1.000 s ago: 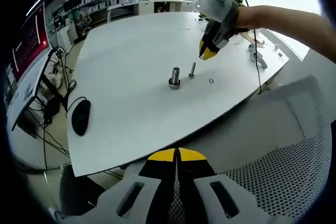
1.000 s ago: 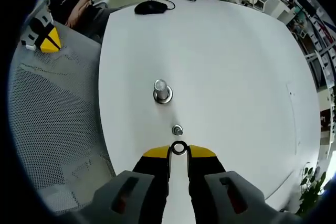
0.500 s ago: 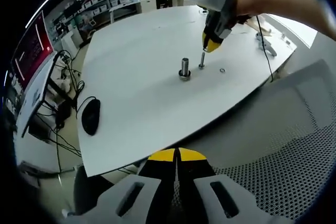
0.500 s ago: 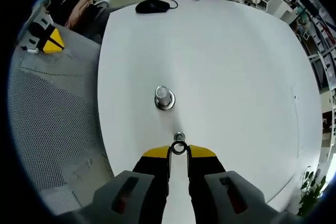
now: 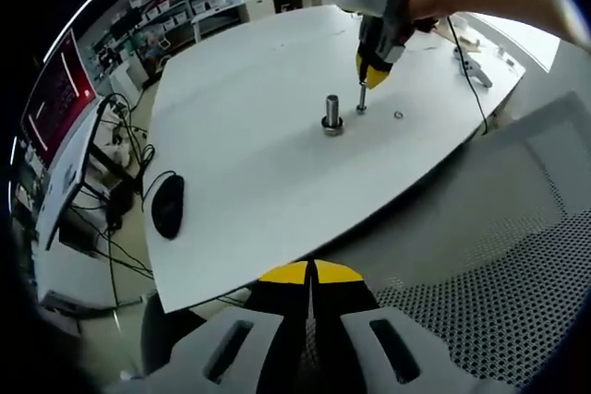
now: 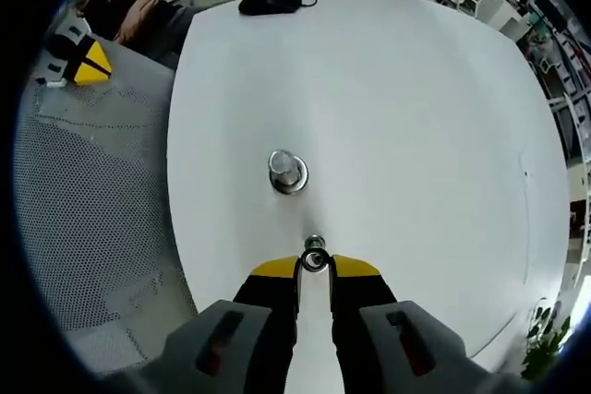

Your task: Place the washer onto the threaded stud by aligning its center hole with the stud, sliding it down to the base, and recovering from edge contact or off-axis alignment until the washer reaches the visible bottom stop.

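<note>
The right gripper (image 6: pixel 315 268) had come down closer to the thin threaded stud (image 6: pixel 314 245) since a second ago, so the washer (image 6: pixel 315 261) now sat right over the stud's top instead of short of it. Its yellow-tipped jaws pinched the washer between their tips. No writing could be read anywhere; the red screen (image 5: pixel 53 99) past the desk's far left edge was too blurry. On the white desk (image 6: pixel 416 136) stood two upright bolts: the thin stud and one thicker bolt (image 6: pixel 287 171) with a nut at its base, just beside it. One more small washer (image 5: pixel 399 115) lay flat near the desk's right edge. One black mouse (image 5: pixel 167 207) lay by the left edge. The left gripper (image 5: pixel 311 273) hung off the desk's near edge, above a mesh chair (image 5: pixel 499 302), jaws pressed together.
</note>
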Demonstrator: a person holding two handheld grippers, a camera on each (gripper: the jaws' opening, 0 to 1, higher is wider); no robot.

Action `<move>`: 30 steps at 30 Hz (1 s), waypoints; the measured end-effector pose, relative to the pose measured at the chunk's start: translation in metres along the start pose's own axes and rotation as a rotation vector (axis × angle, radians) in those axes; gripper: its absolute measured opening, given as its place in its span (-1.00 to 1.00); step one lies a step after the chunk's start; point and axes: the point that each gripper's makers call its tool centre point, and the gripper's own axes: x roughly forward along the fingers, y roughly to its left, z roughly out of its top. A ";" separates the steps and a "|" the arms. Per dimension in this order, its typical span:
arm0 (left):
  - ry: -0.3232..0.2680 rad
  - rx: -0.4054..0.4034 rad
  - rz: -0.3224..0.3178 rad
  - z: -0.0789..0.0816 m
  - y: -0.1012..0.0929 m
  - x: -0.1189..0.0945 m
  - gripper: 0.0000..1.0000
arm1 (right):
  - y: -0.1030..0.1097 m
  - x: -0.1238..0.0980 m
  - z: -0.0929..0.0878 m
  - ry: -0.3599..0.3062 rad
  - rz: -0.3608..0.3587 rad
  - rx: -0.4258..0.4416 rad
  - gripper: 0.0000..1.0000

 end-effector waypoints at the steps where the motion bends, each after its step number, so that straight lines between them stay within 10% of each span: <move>1: 0.000 -0.001 0.000 0.000 0.000 0.000 -1.00 | -0.001 0.000 0.000 -0.001 0.000 0.001 -0.73; 30: 0.009 0.015 0.009 -0.001 0.001 0.001 -1.00 | 0.008 0.034 -0.006 0.054 0.044 -0.004 -0.73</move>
